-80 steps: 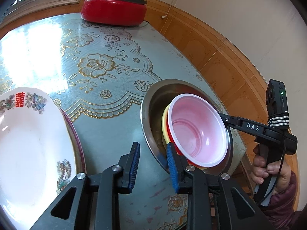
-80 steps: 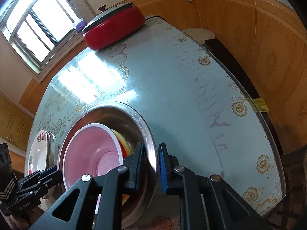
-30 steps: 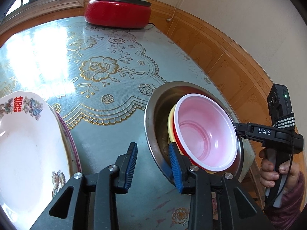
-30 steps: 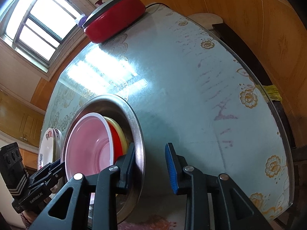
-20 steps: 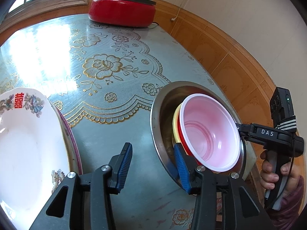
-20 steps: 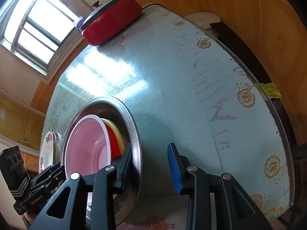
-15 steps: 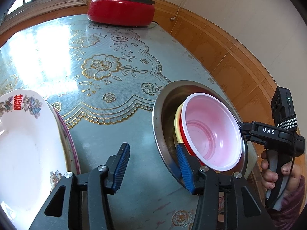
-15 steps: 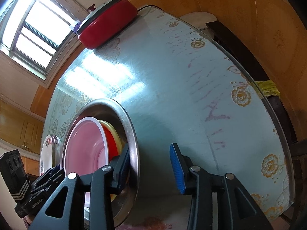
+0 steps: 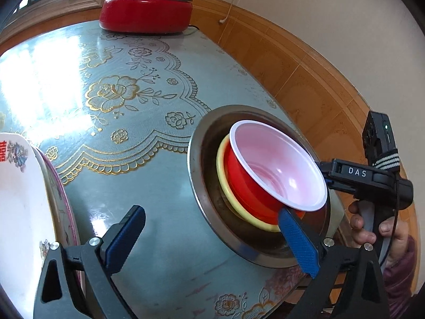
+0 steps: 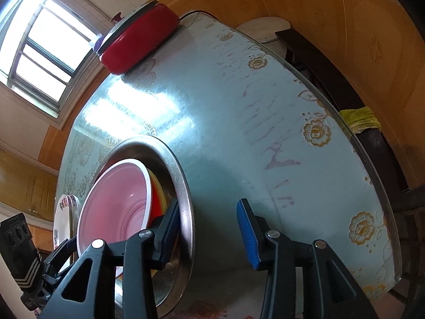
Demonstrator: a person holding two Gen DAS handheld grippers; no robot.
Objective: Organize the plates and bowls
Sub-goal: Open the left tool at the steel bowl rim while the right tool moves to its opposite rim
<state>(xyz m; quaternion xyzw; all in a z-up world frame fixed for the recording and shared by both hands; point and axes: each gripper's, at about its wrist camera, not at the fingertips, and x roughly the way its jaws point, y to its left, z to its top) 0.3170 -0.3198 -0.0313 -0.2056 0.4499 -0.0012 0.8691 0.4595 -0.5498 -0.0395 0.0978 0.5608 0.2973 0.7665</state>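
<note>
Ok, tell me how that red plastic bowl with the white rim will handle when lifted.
The thin-walled red plastic bowl with the white rim probably weighs little and may flex if squeezed. Its glossy surface could slip. Nested in the yellow bowl, it might stick.

In the left wrist view, white capital letters "DAS" stand on the black arm of the right gripper [image 9: 328, 176] — printed along its upper side, just past the rim of the metal basin [image 9: 195, 170]. On the white plate [image 9: 18, 212] at the left edge of that view, a red Chinese character sits near the rim beside a painted flower spray — the picture edge cuts it, so only part can be read. In the right wrist view, the left gripper [image 10: 57, 255] carries small pale lettering low on its black arm, too small and blurred to read.
</note>
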